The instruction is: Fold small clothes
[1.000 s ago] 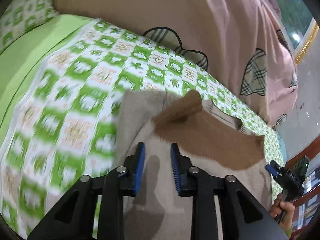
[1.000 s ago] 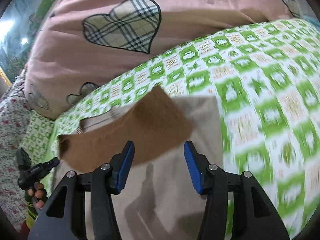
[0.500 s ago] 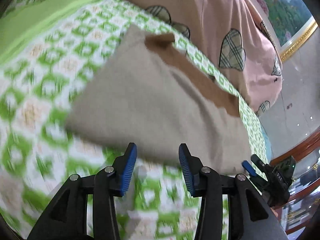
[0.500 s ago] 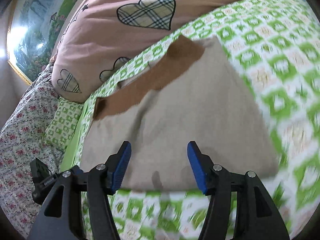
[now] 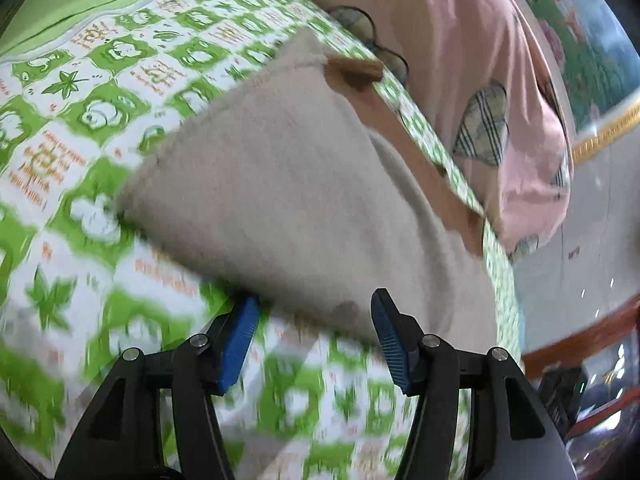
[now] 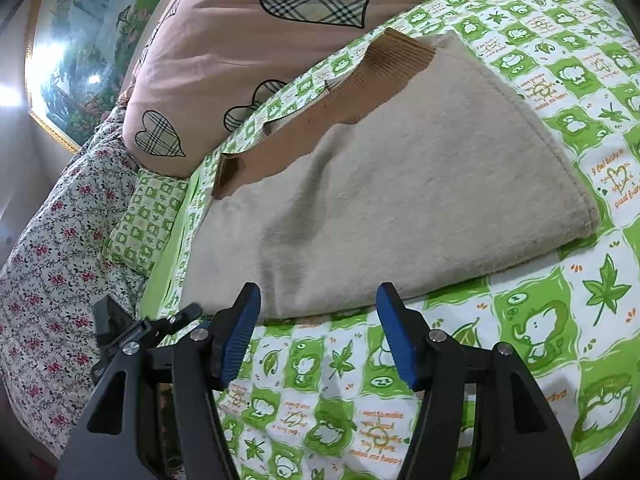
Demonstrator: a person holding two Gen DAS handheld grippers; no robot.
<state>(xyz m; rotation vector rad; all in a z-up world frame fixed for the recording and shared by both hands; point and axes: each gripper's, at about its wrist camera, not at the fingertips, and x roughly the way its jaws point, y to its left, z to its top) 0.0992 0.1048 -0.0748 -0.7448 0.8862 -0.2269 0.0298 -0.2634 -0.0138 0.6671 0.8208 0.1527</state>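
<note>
A small beige knit garment (image 6: 400, 184) with a brown ribbed band (image 6: 360, 92) along its far edge lies folded flat on the green-and-white patterned bed sheet (image 6: 560, 320). It also shows in the left wrist view (image 5: 304, 200), blurred. My left gripper (image 5: 314, 340) is open and empty, its blue fingertips just at the garment's near edge. My right gripper (image 6: 318, 332) is open and empty, just short of the near folded edge. The left gripper's body (image 6: 132, 332) shows at the lower left of the right wrist view.
A pink quilt with plaid hearts (image 6: 260, 32) is bunched behind the garment. A floral cloth (image 6: 52, 248) and a small green pillow (image 6: 144, 220) lie at the left. A framed picture (image 6: 80, 40) hangs on the wall. Wooden furniture (image 5: 592, 340) stands beyond the bed.
Both grippers have drawn back from above the garment to its near edge. The left jaws have opened wider. The garment lies still, folded.
</note>
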